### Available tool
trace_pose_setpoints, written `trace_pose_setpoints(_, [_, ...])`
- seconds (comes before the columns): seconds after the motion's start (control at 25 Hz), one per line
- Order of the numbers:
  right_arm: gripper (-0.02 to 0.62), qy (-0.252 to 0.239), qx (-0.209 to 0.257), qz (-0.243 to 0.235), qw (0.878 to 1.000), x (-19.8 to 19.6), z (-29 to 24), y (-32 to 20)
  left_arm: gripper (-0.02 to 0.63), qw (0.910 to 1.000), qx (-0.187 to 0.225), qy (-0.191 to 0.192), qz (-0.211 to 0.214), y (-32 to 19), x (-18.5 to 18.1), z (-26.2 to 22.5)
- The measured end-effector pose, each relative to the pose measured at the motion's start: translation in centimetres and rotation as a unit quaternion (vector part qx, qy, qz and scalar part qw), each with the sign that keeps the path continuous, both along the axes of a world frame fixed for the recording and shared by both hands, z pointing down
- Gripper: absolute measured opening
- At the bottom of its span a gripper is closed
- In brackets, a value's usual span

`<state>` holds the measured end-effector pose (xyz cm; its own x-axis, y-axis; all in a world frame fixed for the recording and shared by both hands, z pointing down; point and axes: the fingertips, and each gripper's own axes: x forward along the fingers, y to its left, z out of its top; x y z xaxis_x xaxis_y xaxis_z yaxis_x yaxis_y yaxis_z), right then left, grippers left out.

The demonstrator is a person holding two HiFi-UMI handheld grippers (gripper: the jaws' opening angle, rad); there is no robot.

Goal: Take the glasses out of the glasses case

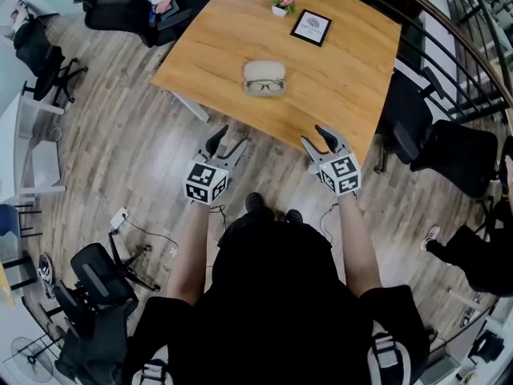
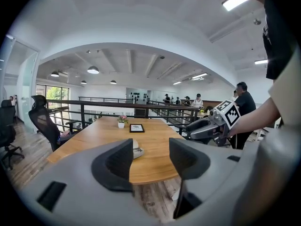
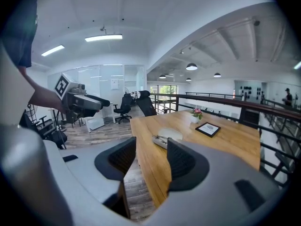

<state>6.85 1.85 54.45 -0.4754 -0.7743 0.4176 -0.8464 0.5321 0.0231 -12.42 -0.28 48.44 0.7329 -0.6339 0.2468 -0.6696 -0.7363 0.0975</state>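
An open cream glasses case (image 1: 264, 78) lies near the middle of the wooden table (image 1: 337, 79), with dark-framed glasses (image 1: 264, 87) resting in its lower half. Both grippers hover over the floor in front of the table's near edge, well short of the case. My left gripper (image 1: 228, 142) is open and empty, left of the case line. My right gripper (image 1: 321, 139) is open and empty too. The case (image 2: 137, 151) shows between the left jaws, far off. In the right gripper view the case (image 3: 165, 137) with the glasses lies beyond the jaws on the table.
A framed card (image 1: 311, 27) and a small flower pot (image 1: 281, 4) stand at the table's far side. Black office chairs (image 1: 120, 8) ring the table, one (image 1: 425, 135) close to the right gripper. A railing (image 1: 473, 46) runs along the right. Other people stand in the distance.
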Motion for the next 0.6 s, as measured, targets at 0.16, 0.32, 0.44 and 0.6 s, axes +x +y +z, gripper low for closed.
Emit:
trace_pose_setpoints(0.16, [0.204, -0.002, 0.004, 0.012, 1.000, -2.2, 0.3, -1.3, 0.249, 0.9999, -0.006, -0.007, 0.008, -1.1, -2.3, 0.6])
trace_pose_setpoints(0.32, [0.203, -0.003, 0.005, 0.018, 1.000, -3.9, 0.4, -2.1, 0.249, 0.9999, -0.007, -0.009, 0.013, -1.6, -4.1, 0.8])
trace_pose_setpoints(0.44, [0.194, 0.001, 0.009, 0.013, 1.000, -5.4, 0.3, -2.8, 0.249, 1.0000, -0.008, -0.004, 0.003, -2.5, -5.7, 0.7])
trace_pose_setpoints(0.6, [0.190, 0.006, 0.004, 0.001, 1.000, -6.6, 0.6, -3.5, 0.249, 0.9999, -0.010, 0.000, -0.002, -3.1, -6.5, 0.9])
